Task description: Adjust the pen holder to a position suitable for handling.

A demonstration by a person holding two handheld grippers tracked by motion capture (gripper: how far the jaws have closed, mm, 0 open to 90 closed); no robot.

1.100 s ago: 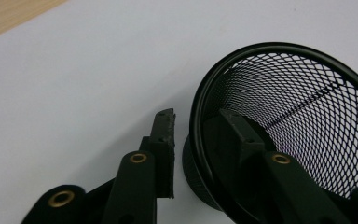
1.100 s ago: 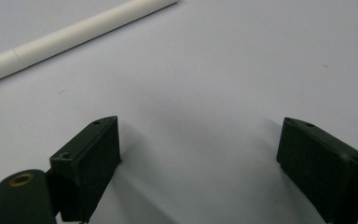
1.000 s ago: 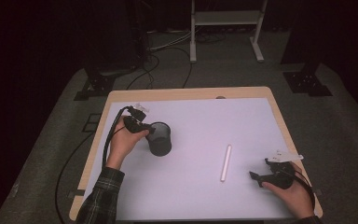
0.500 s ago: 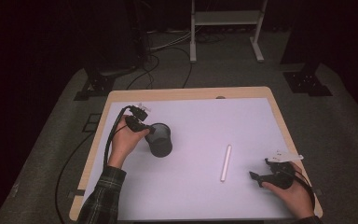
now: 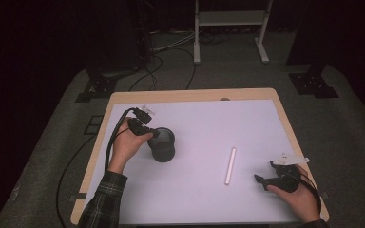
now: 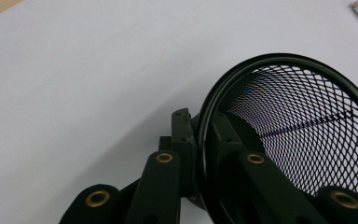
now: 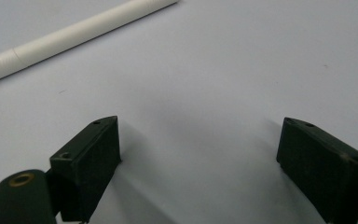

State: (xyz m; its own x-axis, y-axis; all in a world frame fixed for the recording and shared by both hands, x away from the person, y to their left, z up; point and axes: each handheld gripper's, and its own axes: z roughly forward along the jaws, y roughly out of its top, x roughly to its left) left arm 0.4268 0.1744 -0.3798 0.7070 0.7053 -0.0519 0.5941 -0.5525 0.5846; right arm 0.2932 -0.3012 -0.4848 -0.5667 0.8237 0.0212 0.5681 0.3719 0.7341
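White-topped table (image 5: 209, 199) carries a mesh cup (image 5: 163, 146) and white stick (image 5: 230, 165)

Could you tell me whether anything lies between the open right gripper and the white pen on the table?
Nothing visible does. The right gripper sits with its jaws apart, and only bare table separates it from the white pen. The mesh cup, clamped at its rim by the left gripper, is off to the side.

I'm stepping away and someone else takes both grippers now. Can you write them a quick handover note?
Left gripper: shut on the rim of the black mesh cup, one jaw inside, one outside; cup on the white table, left of middle.
Right gripper: open, holding nothing, low over the table near its right front corner.
White stick: lying loose between the grippers, untouched.
Done: cup gripped.
Left: probably pick up the stick and put it in the cup.
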